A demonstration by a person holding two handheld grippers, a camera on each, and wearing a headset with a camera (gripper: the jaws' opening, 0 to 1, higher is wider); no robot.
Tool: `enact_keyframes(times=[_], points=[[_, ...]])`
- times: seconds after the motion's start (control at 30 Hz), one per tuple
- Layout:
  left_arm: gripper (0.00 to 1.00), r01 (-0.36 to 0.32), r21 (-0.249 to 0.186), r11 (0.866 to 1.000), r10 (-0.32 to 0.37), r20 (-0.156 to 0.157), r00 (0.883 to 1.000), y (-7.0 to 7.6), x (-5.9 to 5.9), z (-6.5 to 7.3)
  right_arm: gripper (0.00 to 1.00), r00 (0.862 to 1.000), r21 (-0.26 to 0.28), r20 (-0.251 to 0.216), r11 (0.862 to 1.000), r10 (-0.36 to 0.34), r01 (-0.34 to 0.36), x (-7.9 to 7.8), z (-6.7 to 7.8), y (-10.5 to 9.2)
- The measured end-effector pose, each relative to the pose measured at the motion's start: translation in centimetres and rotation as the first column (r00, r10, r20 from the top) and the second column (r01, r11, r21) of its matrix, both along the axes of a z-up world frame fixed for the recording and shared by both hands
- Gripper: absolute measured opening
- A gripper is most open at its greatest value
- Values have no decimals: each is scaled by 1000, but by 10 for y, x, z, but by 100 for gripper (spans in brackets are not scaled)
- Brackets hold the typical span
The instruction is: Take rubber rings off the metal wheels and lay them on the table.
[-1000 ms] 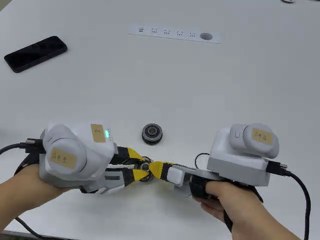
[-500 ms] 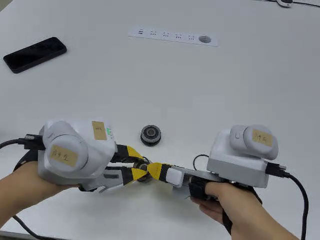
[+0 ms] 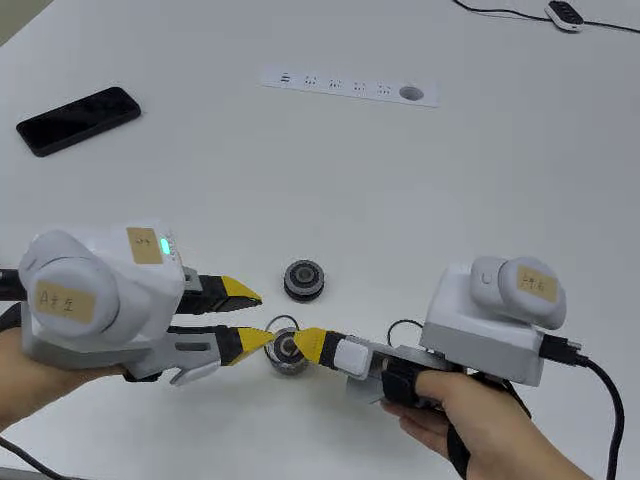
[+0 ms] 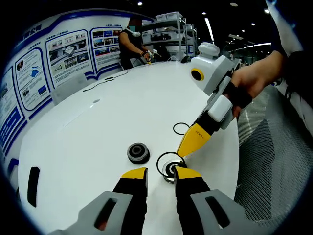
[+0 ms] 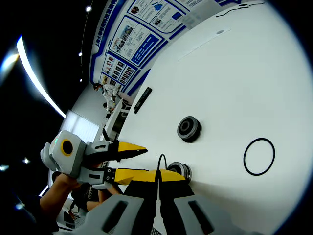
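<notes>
A far wheel (image 3: 304,280) and a near wheel (image 3: 286,352), dark and round, are laid flat, just apart. A thin black lifted ring (image 4: 158,164) is half pulled off the near wheel. A loose ring (image 5: 244,157) is laid flat nearby.

Bright, even ceiling light floods the white table (image 3: 400,200); shadows are soft, and the 2 gripper views bend hard at the edges.

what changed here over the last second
The left gripper opened and drew back to the left, off the wheel. The right gripper stays shut on the rubber ring at that wheel; the second wheel has not moved.
</notes>
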State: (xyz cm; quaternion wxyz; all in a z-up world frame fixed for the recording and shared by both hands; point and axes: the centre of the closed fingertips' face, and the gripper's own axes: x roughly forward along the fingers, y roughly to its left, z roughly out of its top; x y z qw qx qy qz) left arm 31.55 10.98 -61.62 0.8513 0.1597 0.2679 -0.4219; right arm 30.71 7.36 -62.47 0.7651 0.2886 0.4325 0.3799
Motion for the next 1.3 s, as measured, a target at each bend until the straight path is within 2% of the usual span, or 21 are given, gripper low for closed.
enact_keyframes(times=[0.03,0.27,0.43,0.57,0.87,1.03,1.13,1.3], points=[[22,-1,-11,1000,1,2,1000,0,0,2,2,1000,3,1,1000,-8,8,2,2,-2],[22,-17,-11,1000,18,17,1000,5,4,5,2,997,8,13,997,-77,77,17,8,-22],[22,-49,-45,998,51,48,998,6,11,14,2,992,-24,26,992,-122,123,25,3,-43],[26,-71,-44,996,74,61,995,11,15,20,2,986,-53,25,985,-163,164,31,-5,-62],[26,-95,-51,994,99,73,992,15,17,26,2,969,-109,-7,963,-248,246,37,-22,-96],[25,-103,-60,993,107,70,992,13,15,26,2,959,-162,-27,948,-283,275,34,-33,-110],[25,-114,-70,991,118,63,991,13,15,27,2,950,-173,-37,938,-311,300,34,-36,-116],[25,-116,-68,991,120,68,990,15,15,28,2,942,-214,-48,925,-331,314,32,-43,-124]])
